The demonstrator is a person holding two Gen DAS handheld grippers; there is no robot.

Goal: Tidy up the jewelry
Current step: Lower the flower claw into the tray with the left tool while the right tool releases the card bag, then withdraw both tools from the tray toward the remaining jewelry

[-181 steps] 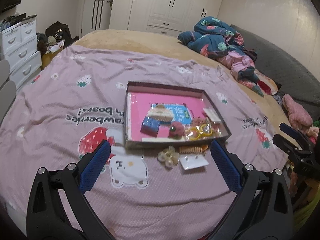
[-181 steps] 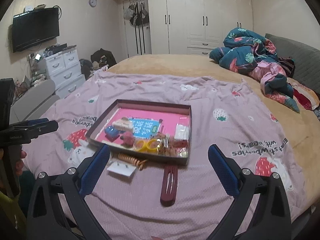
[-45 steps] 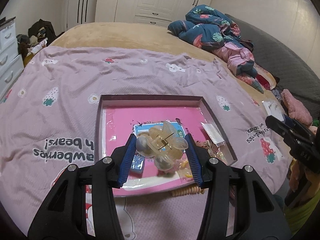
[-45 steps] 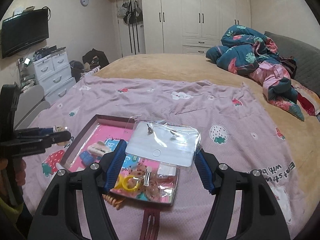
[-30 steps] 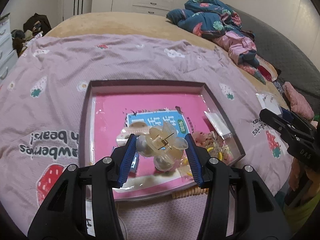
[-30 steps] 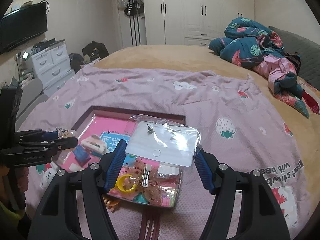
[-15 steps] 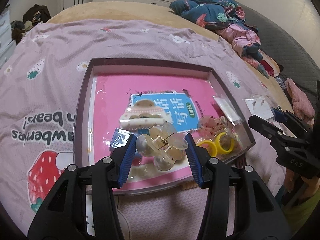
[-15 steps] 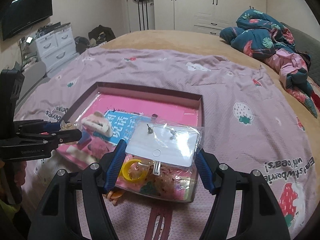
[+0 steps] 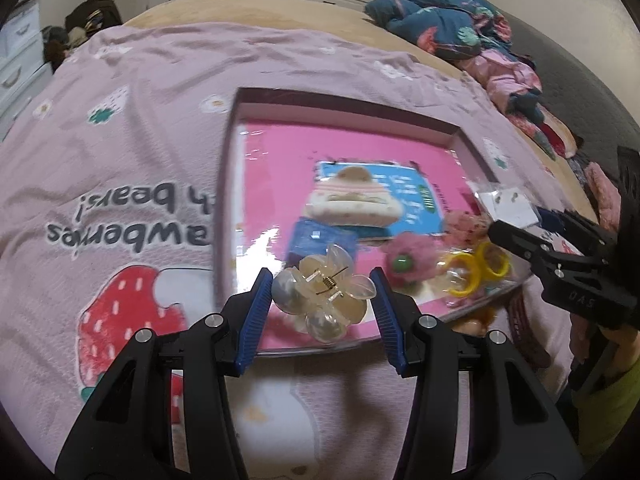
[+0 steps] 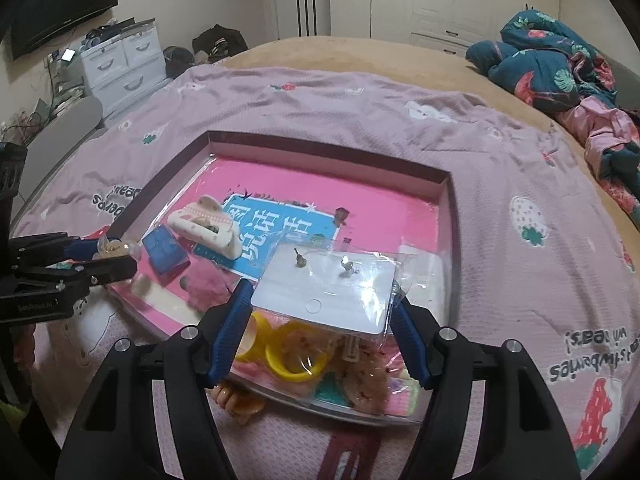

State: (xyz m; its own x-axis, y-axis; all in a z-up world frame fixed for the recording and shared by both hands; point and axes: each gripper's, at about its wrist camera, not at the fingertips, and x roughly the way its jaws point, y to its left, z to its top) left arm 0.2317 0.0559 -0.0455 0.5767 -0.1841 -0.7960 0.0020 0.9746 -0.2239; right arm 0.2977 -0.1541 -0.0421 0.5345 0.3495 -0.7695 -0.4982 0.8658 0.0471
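Note:
My left gripper (image 9: 322, 295) is shut on a translucent beige flower hair claw (image 9: 324, 294) and holds it over the near edge of the pink tray (image 9: 280, 148). My right gripper (image 10: 323, 312) is shut on a clear bag with a white earring card (image 10: 325, 290), above the tray's (image 10: 320, 148) near right corner. In the tray lie a cream hair claw (image 9: 352, 202), a blue clip (image 9: 320, 238), a pink fluffy clip (image 9: 408, 258) and yellow rings (image 9: 472, 272). The right gripper shows in the left wrist view (image 9: 516, 228), the left gripper in the right wrist view (image 10: 116, 258).
The tray sits on a purple strawberry blanket (image 9: 120, 184) on a bed. An orange spiral tie (image 10: 240, 400) and a dark red clip (image 10: 344, 456) lie on the blanket by the tray's near edge. Crumpled bedding (image 10: 560, 64) lies far right, white drawers (image 10: 120, 64) far left.
Both grippers have moved down and closer to the tray with their items still held. The hair claw now hangs lower over the tray's near edge, the earring bag over the near right corner.

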